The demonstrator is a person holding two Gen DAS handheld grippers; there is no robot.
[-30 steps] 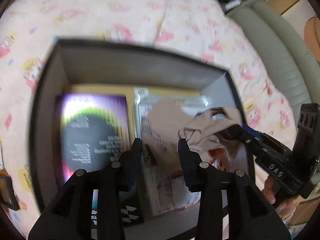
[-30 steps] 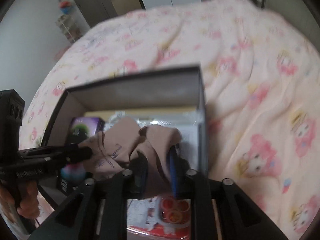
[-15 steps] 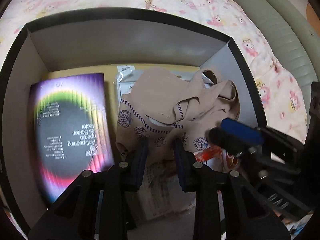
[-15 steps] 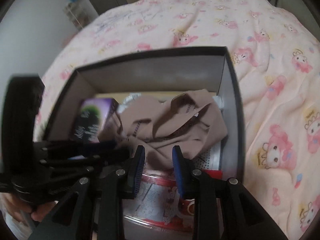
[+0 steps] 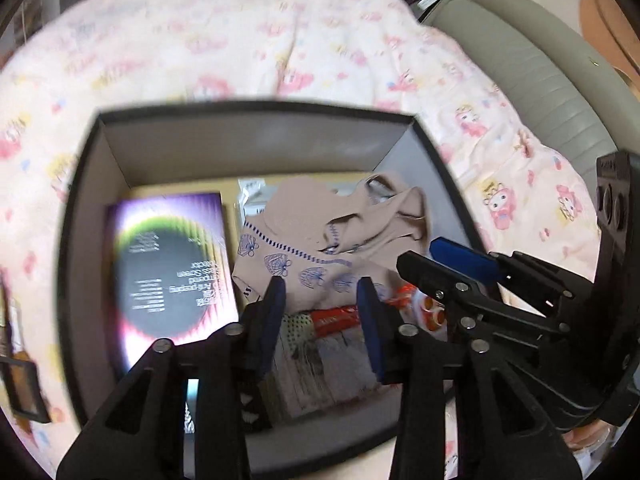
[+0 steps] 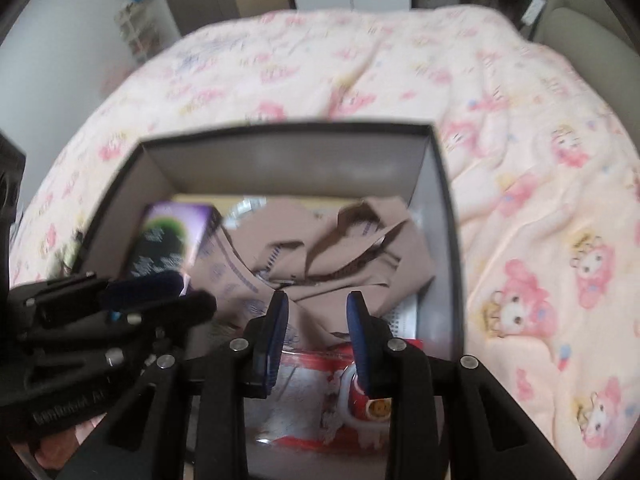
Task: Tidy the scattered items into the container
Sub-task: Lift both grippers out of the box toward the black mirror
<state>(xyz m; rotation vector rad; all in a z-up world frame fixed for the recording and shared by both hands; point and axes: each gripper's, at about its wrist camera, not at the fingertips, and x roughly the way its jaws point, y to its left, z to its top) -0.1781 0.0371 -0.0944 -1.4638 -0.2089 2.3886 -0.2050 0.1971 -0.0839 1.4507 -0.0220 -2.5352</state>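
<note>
A black box with grey inner walls sits on the bed. In it lie a purple packet, a crumpled beige cloth with blue prints, and a red-and-white packet beneath the cloth. My left gripper hovers over the box's near side, jaws opening, nothing between them. My right gripper reaches in from the right. In the right wrist view the right gripper hangs above the cloth, jaws opening and empty. The left gripper sits at the left over the box.
A pink quilt with cartoon prints surrounds the box. A grey padded rest runs along the right. A small dark framed object lies on the quilt left of the box. A shelf and cupboards stand beyond the bed.
The right gripper let go of the beige cloth, which now lies loose in the box. Both grippers have drawn back from the box's contents and their jaws stand wider.
</note>
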